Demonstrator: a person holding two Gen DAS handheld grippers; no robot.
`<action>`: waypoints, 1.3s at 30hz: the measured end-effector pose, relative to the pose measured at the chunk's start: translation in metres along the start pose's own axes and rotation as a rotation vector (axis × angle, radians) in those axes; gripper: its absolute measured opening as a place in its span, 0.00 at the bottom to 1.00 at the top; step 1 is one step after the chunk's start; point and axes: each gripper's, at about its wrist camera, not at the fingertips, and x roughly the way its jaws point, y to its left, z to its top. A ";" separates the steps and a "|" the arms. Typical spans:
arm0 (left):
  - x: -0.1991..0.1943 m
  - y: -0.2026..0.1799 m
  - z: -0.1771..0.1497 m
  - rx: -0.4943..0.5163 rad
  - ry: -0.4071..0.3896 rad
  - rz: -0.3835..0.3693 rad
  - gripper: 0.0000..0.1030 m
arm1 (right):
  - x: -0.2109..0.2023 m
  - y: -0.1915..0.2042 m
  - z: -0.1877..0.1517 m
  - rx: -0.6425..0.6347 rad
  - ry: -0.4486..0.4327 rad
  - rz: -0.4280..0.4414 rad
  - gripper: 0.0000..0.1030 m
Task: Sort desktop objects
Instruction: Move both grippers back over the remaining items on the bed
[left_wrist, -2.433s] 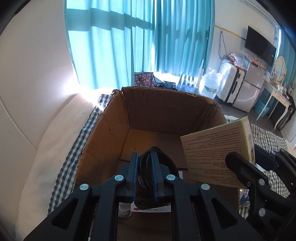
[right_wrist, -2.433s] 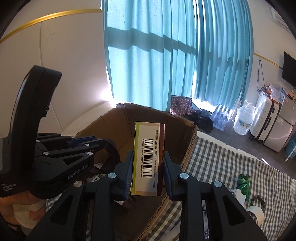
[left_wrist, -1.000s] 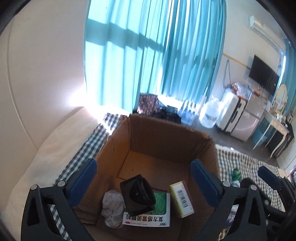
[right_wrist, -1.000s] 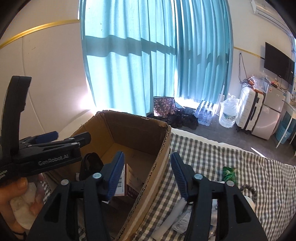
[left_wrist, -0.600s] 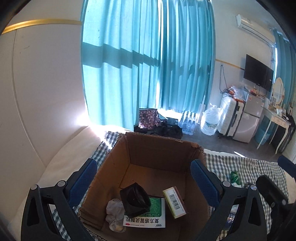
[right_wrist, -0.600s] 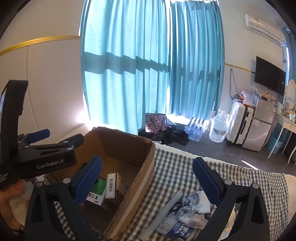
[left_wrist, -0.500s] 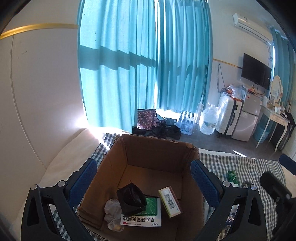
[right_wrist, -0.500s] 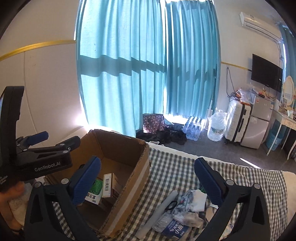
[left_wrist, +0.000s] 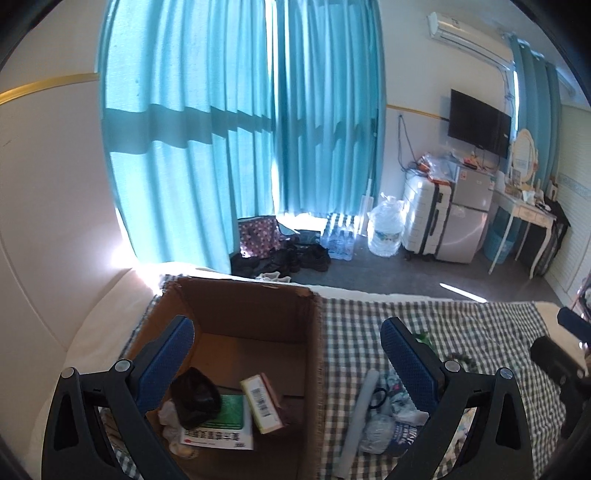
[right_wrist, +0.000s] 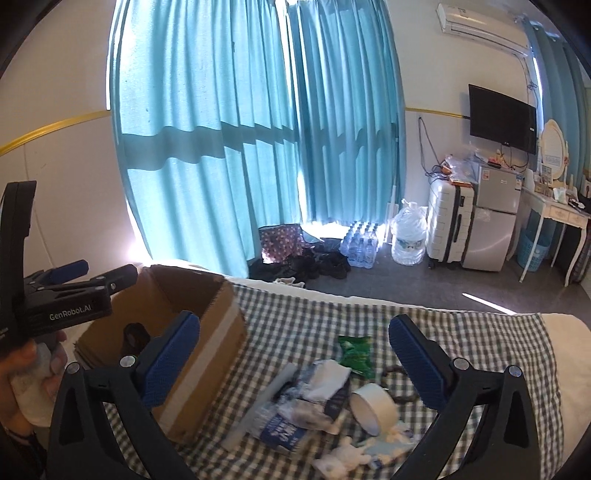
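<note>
Several items already down in the cardboard box (left_wrist: 314, 354): black pouch (left_wrist: 195, 393) resting on the green-and-white packet (left_wrist: 221, 424), small barcoded carton (left_wrist: 260, 402) leaning against it, crumpled white wad (left_wrist: 168, 417) at the near left corner; packed toward the near wall, far half of the floor bare, so room judged left for more.
Remaining pile out on the checked cloth (right_wrist: 295, 314), just beside the box's right wall: grey tube (right_wrist: 266, 398), blue-printed plastic bag (right_wrist: 284, 428), white cloth (right_wrist: 328, 380), tape roll (right_wrist: 373, 408), green packet (right_wrist: 354, 350), white bits (right_wrist: 343, 456) nearest the camera; heaped and overlapping, likely needing one-at-a-time picks from the top.
Right claw (right_wrist: 295, 365) spread to full width, nothing between the blue pads, aimed over the pile; judged ready for the next pick.
Left claw (left_wrist: 288, 365) likewise wide and empty, straddling the box's right wall in its own view.
Box rim torn and standing well above the cloth; judged a snag risk for low sideways carries, clearance needed over the top.
Open cloth beyond the pile toward the far edge; floor drop past it.
</note>
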 end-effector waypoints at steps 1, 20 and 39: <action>0.002 -0.007 -0.002 0.016 0.007 -0.003 1.00 | 0.000 -0.007 0.000 0.009 0.008 -0.004 1.00; 0.022 -0.065 -0.028 0.110 0.105 -0.049 1.00 | -0.003 -0.090 -0.020 0.134 0.045 -0.050 1.00; 0.054 -0.114 -0.078 0.232 0.191 -0.176 1.00 | 0.036 -0.104 -0.062 0.055 0.163 -0.076 1.00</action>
